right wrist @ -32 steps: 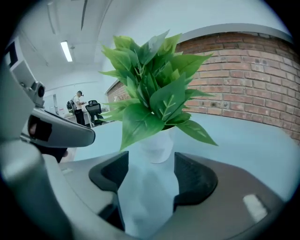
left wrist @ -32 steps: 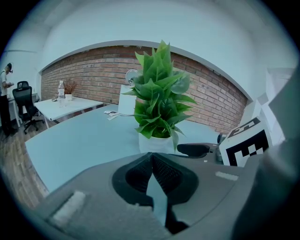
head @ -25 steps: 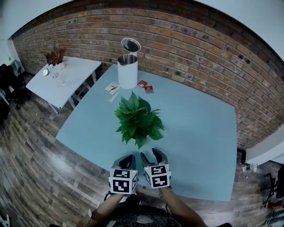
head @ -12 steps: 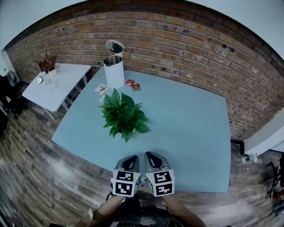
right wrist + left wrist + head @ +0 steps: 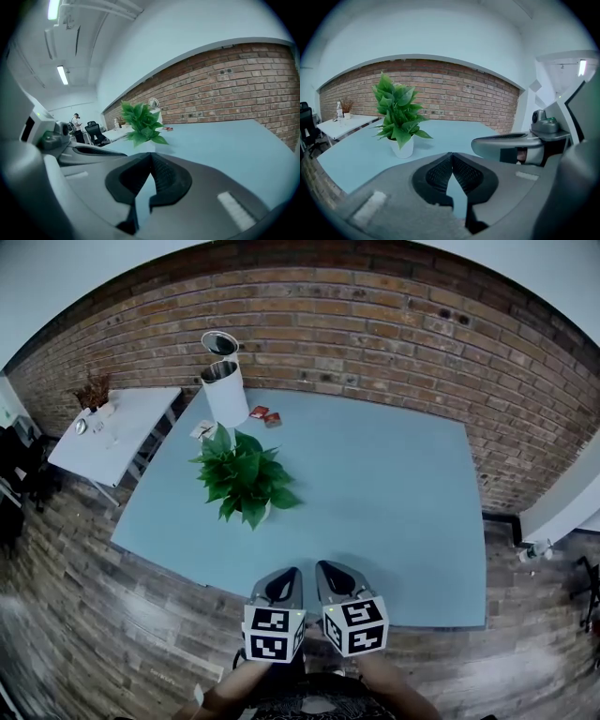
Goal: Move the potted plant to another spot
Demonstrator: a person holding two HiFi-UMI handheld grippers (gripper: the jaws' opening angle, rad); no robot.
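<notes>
The potted plant [image 5: 242,482], green leaves in a small white pot, stands alone on the left part of the light blue table [image 5: 394,493]. No gripper touches it. My left gripper [image 5: 289,574] and right gripper [image 5: 328,567] hang side by side over the table's near edge, well short of the plant. Both are shut with nothing between the pads; the right jaws have just been closing. In the left gripper view the plant [image 5: 397,115] stands ahead to the left of the closed left gripper [image 5: 451,155]. The right gripper view shows the plant [image 5: 139,123] beyond the closed right gripper [image 5: 150,155].
A white bin [image 5: 225,390] with its lid up stands at the table's far left corner, with red packets [image 5: 263,413] and papers [image 5: 203,430] beside it. A white side table [image 5: 122,432] stands left. A brick wall [image 5: 394,343] runs behind. A person [image 5: 75,121] stands far off.
Both grippers have drawn back from the plant to the table's near edge and risen. The right jaws, open a second ago, have shut. The plant stays on the table.
</notes>
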